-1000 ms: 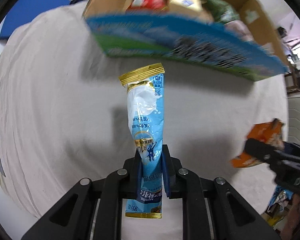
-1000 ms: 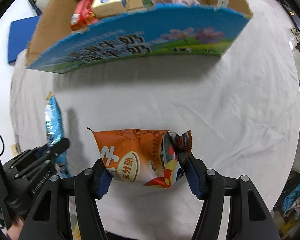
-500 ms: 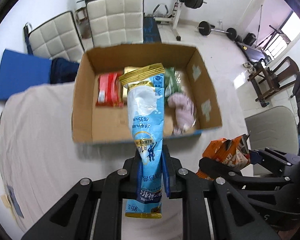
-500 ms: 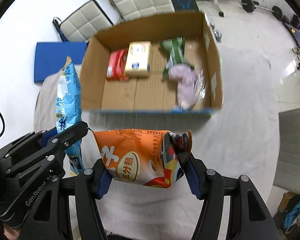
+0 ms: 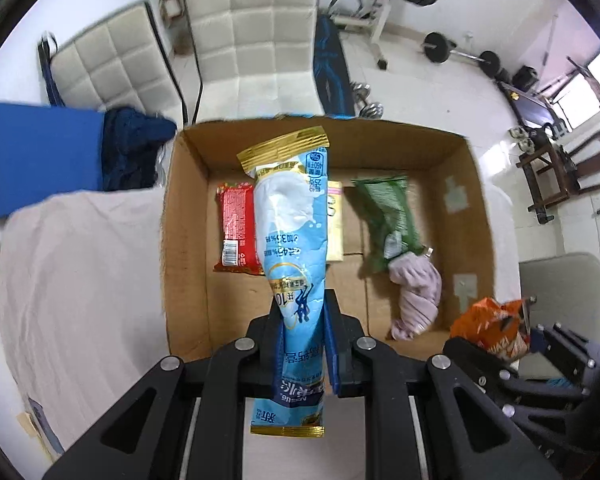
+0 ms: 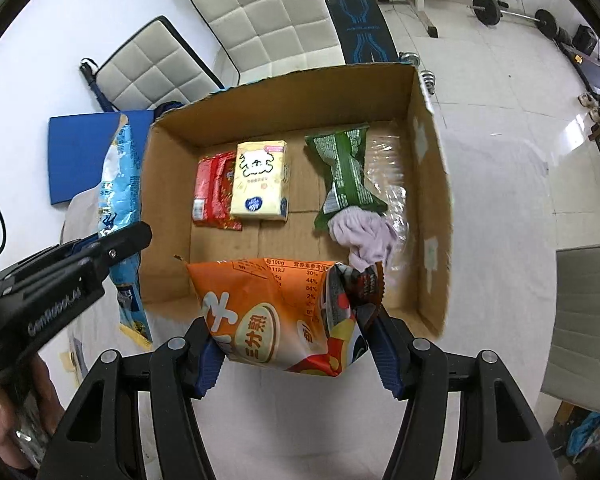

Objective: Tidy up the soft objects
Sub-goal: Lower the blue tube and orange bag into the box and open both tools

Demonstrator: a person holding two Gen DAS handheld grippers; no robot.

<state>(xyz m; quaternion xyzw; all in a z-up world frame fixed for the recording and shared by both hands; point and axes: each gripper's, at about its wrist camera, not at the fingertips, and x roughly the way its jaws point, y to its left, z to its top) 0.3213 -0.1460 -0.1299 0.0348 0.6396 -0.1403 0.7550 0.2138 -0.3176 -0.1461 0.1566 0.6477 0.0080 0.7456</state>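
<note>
Now the left gripper (image 5: 302, 336) pinches a tall blue-and-white foil sachet (image 5: 290, 248) and the right gripper (image 6: 292, 348) clamps a puffy orange snack bag (image 6: 276, 316). Both have risen since a moment ago, hanging above the open brown cardboard box (image 6: 168, 208).

This is looking like a home gym room: barbell weights (image 5: 436, 46), a weight bench (image 6: 360, 28) and padded chairs (image 5: 256, 40) are standing on the tiled floor (image 6: 500, 92).
</note>
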